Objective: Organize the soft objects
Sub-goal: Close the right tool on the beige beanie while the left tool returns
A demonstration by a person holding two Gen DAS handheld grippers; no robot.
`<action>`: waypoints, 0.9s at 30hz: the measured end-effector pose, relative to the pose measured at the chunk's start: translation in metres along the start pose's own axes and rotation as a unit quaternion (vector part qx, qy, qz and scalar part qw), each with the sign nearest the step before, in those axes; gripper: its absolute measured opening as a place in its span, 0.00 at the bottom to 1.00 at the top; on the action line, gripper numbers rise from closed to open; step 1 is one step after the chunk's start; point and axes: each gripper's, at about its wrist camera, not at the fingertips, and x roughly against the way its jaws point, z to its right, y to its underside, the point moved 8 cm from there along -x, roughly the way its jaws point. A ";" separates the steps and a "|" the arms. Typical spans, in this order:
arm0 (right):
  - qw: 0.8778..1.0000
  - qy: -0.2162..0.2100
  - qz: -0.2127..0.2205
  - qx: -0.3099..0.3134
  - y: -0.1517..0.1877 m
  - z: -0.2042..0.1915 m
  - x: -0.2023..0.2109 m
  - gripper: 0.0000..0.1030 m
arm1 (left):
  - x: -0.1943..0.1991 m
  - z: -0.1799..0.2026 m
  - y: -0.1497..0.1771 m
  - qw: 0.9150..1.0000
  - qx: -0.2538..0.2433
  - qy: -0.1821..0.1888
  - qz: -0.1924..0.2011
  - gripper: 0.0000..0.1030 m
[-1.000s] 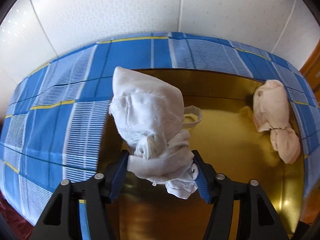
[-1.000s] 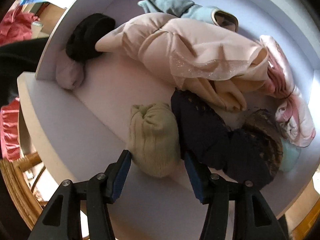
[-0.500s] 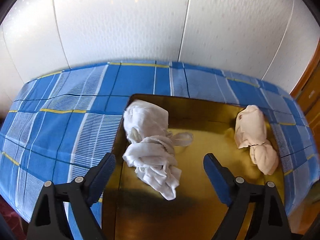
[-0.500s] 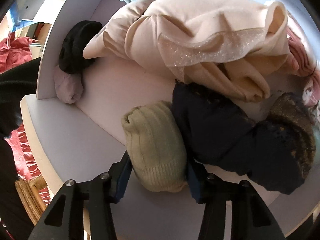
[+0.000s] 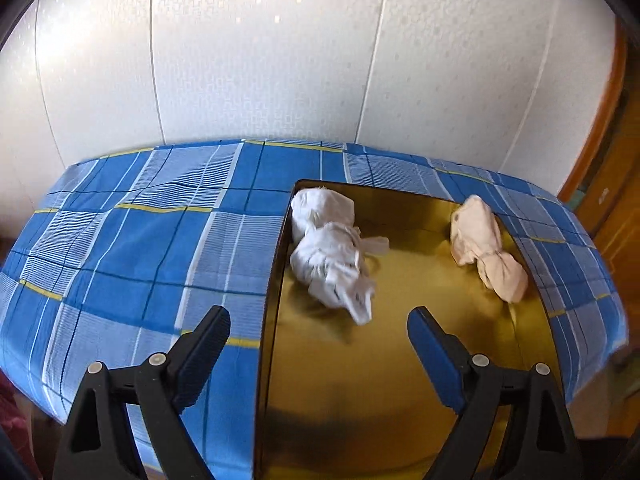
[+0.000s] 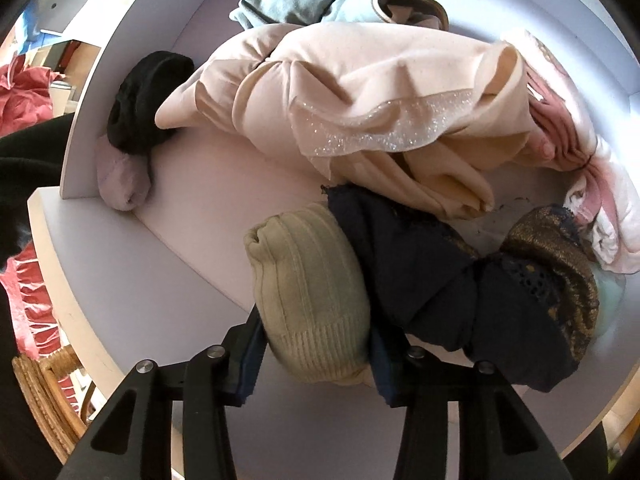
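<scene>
Pale green ribbed knit: a rolled sock bundle (image 6: 310, 300) is clamped between the blue pads of the right gripper (image 6: 316, 354), whose jaws have just been closing on it. It lies at the near lip of a white shelf compartment (image 6: 132, 280), at 6 o'clock in the right wrist view; the hold is judged a pick for sorting.

Touching it at 3 o'clock, a navy bundle with gold lace (image 6: 480, 300) is noted. Beyond, toward 12 o'clock, a cream garment with glitter trim (image 6: 360, 96) is heaped, a pink and white piece (image 6: 580, 168) at its right. At 10 o'clock a black roll (image 6: 144, 104) is stacked above a lilac roll (image 6: 122, 180) against the side wall. A grey-blue item (image 6: 296, 6) is tucked farthest back.

The left gripper (image 5: 318, 332) is held with jaws wide apart and nothing between them, poised over a gold tray (image 5: 360, 380) set on a blue checked cloth (image 5: 140, 248). A white knotted bundle (image 5: 328, 256) lies inside the tray along its left edge, at about 12 o'clock from the jaws; it is judged to have been deposited there as a sorted item. A cream knotted bundle (image 5: 484, 248) lies at 2 o'clock against the right edge, well apart, suggesting one row. A white panelled wall (image 5: 320, 60) closes the far side.
</scene>
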 end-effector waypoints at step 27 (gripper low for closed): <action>0.994 0.026 0.055 -0.085 0.035 0.031 0.052 0.44 | -0.024 0.083 0.264 0.974 -0.184 0.027 -0.126 0.94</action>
